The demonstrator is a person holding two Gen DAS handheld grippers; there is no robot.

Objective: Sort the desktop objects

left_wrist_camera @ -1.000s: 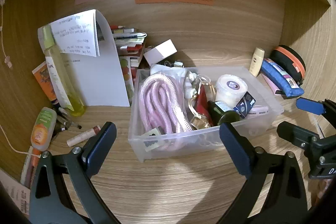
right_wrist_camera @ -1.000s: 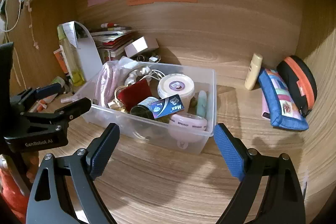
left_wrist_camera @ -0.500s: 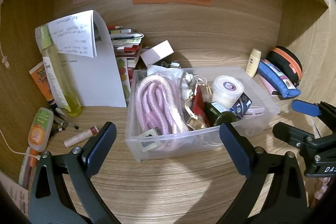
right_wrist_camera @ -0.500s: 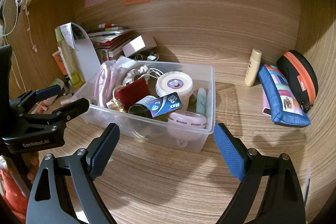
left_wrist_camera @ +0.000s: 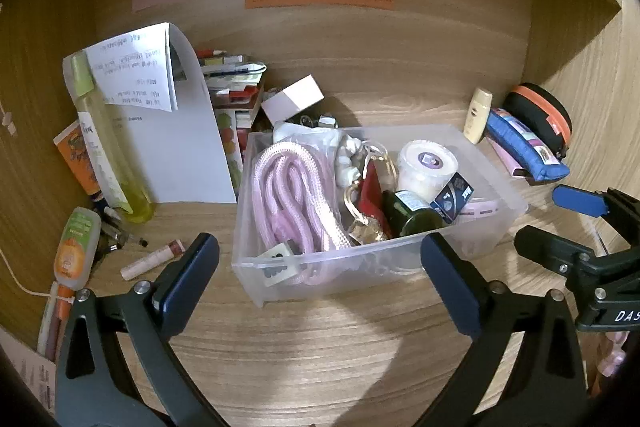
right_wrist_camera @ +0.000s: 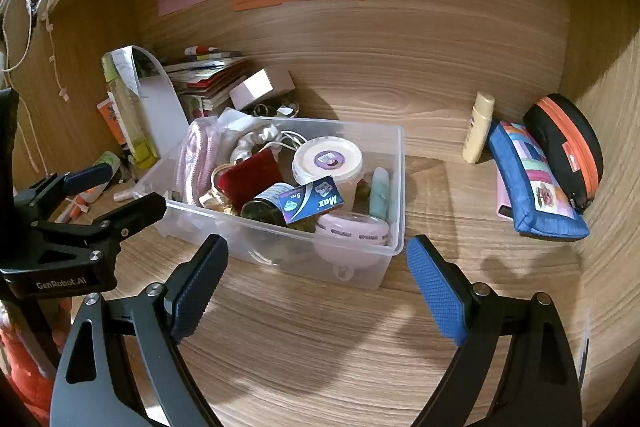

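A clear plastic bin [left_wrist_camera: 502, 187] [right_wrist_camera: 394, 195] stands mid-desk, full of a pink rope [left_wrist_camera: 292, 203], a white tub [left_wrist_camera: 426, 167] [right_wrist_camera: 326, 163], a dark jar [left_wrist_camera: 416, 213], a blue "Max" box [right_wrist_camera: 312, 201] and other small items. My left gripper [left_wrist_camera: 320, 281] is open and empty, just in front of the bin. My right gripper [right_wrist_camera: 318, 285] is open and empty, in front of the bin's right part. Each gripper shows in the other's view, the right one [left_wrist_camera: 560, 223] and the left one [right_wrist_camera: 116, 195].
A blue pouch [right_wrist_camera: 532, 187], a black-orange case [right_wrist_camera: 568, 143] and a cream bottle [right_wrist_camera: 478, 127] stand at the right wall. At left are a curled paper [left_wrist_camera: 176, 131], a yellow bottle [left_wrist_camera: 108, 155], a tube [left_wrist_camera: 76, 247], a lip balm [left_wrist_camera: 152, 259] and stacked books [left_wrist_camera: 236, 91].
Both grippers have drawn back slightly from the bin, which looks a little farther. Both stay open and empty. Nothing on the desk has moved.
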